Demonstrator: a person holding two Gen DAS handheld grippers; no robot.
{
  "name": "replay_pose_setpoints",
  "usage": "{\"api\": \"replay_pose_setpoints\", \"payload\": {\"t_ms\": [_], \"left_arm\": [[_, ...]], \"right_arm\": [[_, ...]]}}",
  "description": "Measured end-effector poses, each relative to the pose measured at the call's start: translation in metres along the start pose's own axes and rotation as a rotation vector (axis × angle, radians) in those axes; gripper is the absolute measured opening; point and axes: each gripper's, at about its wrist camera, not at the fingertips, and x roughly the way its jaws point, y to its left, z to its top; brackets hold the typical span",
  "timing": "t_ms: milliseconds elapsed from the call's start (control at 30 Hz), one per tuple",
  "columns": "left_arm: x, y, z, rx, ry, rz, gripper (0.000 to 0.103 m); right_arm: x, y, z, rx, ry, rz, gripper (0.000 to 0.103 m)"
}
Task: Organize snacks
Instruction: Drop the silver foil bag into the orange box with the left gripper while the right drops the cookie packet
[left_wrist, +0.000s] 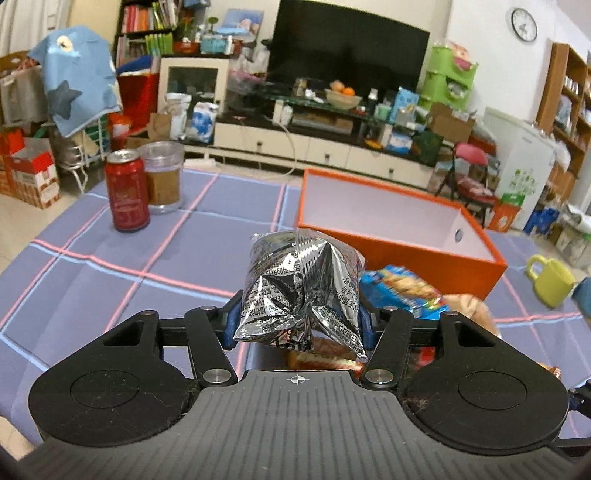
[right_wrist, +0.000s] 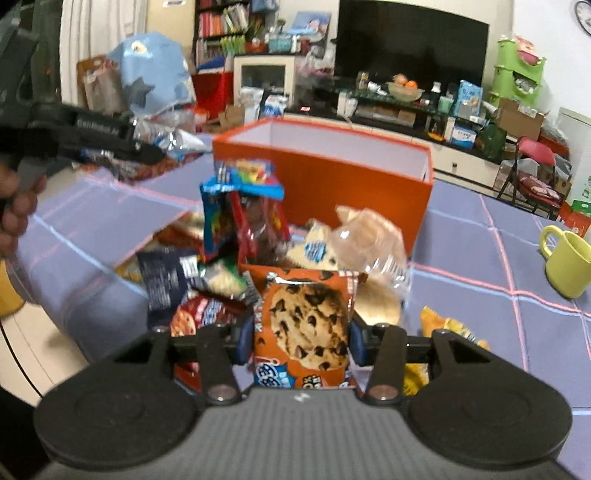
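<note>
My left gripper (left_wrist: 298, 317) is shut on a crumpled silver snack packet (left_wrist: 301, 291) and holds it above the table, in front of the open orange box (left_wrist: 413, 254). My right gripper (right_wrist: 300, 338) is shut on an orange chocolate-chip cookie packet (right_wrist: 304, 325), just above a pile of snack packets (right_wrist: 240, 236) lying before the orange box (right_wrist: 332, 177). The left gripper with its silver packet (right_wrist: 173, 138) also shows at the upper left of the right wrist view. A blue snack packet (left_wrist: 402, 291) lies beside the box.
A red can (left_wrist: 127, 192) and a clear jar (left_wrist: 162, 177) stand at the far left of the checked tablecloth (left_wrist: 110, 280). A yellow mug (right_wrist: 565, 262) stands at the right. A yellow packet (right_wrist: 443, 325) lies near my right gripper. Cluttered room behind.
</note>
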Motion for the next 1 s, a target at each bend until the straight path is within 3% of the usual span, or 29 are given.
{"api": "replay_pose_setpoints", "payload": {"t_ms": [133,267,367,467,567,633,700,800,1000], "left_arm": [[0.008,-0.012,0.025,0.005,-0.03,-0.022,0.038],[0.043,-0.031,0.06,0.049,-0.062,-0.017,0.038],[0.093,-0.04,0.085,0.03,-0.026,-0.009,0.038],[0.139,-0.043,0.098,0.024,0.047,0.004,0.041],[0.14,-0.034,0.1,-0.012,0.04,-0.009,0.043],[0.122,-0.023,0.097,-0.027,0.011,-0.034,0.047],[0.099,-0.007,0.089,-0.057,-0.01,-0.051,0.051],[0.069,0.017,0.07,-0.08,-0.011,-0.068,0.054],[0.026,0.041,0.033,-0.128,-0.002,-0.055,0.058]], "right_arm": [[-0.007,-0.016,0.023,0.044,-0.052,0.013,0.049],[0.023,-0.038,0.083,0.08,-0.122,-0.008,0.05],[0.075,-0.057,0.139,0.143,-0.097,0.0,0.05],[0.126,-0.069,0.179,0.127,-0.053,-0.053,0.051],[0.153,-0.082,0.193,0.17,0.002,-0.049,0.065],[0.142,-0.086,0.19,0.196,-0.027,-0.031,0.069],[0.114,-0.089,0.177,0.215,-0.086,-0.023,0.08],[0.07,-0.092,0.137,0.248,-0.147,-0.013,0.081],[0.037,-0.094,0.064,0.393,-0.074,-0.009,0.083]]}}
